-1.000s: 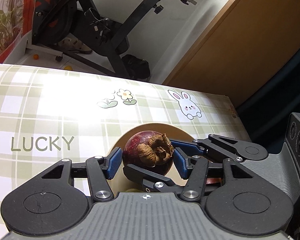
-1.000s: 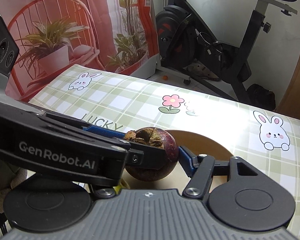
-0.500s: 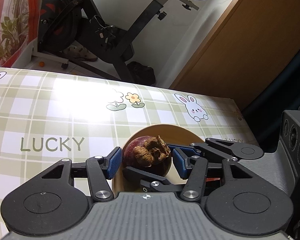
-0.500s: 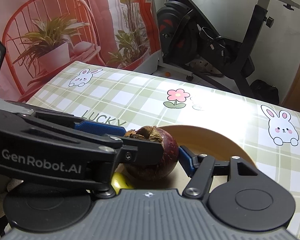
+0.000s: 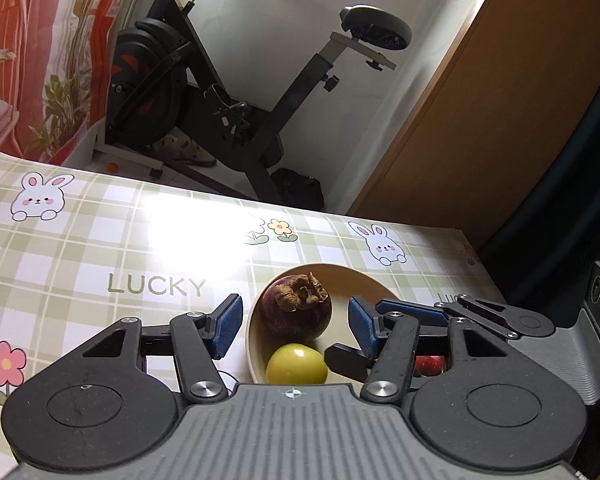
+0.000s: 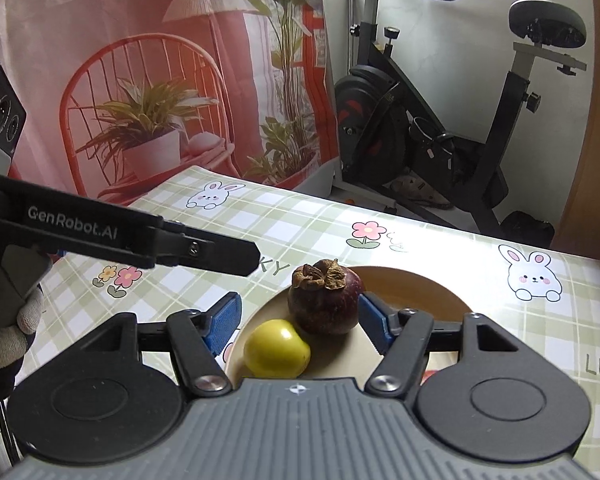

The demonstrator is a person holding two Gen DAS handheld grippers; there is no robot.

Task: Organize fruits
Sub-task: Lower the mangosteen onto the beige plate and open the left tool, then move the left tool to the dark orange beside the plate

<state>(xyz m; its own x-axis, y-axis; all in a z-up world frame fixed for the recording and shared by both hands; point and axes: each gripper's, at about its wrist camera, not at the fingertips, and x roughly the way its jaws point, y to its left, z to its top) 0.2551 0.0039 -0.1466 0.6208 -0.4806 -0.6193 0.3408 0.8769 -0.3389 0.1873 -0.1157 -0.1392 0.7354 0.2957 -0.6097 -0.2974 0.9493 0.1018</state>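
A dark purple mangosteen point(image 5: 296, 314) with a dry brown cap rests in a beige plate point(image 5: 364, 280), just behind a yellow-green fruit point(image 5: 296, 364). My left gripper point(image 5: 296, 322) stands open above the plate's near side, its blue pads well apart on either side of the mangosteen. The right wrist view shows the same mangosteen point(image 6: 324, 306), yellow fruit point(image 6: 276, 352) and plate point(image 6: 420, 286). My right gripper point(image 6: 300, 314) is open too, and its right pad sits close beside the mangosteen. A red fruit point(image 5: 430, 364) shows partly behind the linkage.
The plate sits on a green plaid tablecloth point(image 5: 100, 248) with bunnies and "LUCKY" lettering. A gloved hand point(image 6: 12, 320) holds the left gripper's body at the left. An exercise bike point(image 6: 440, 132) and a printed curtain point(image 6: 140, 80) stand beyond the table's far edge.
The left gripper has let go of the mangosteen and opened wide. Both grippers have drawn back and up. The mangosteen now rests in the plate and the yellow fruit has come into view.
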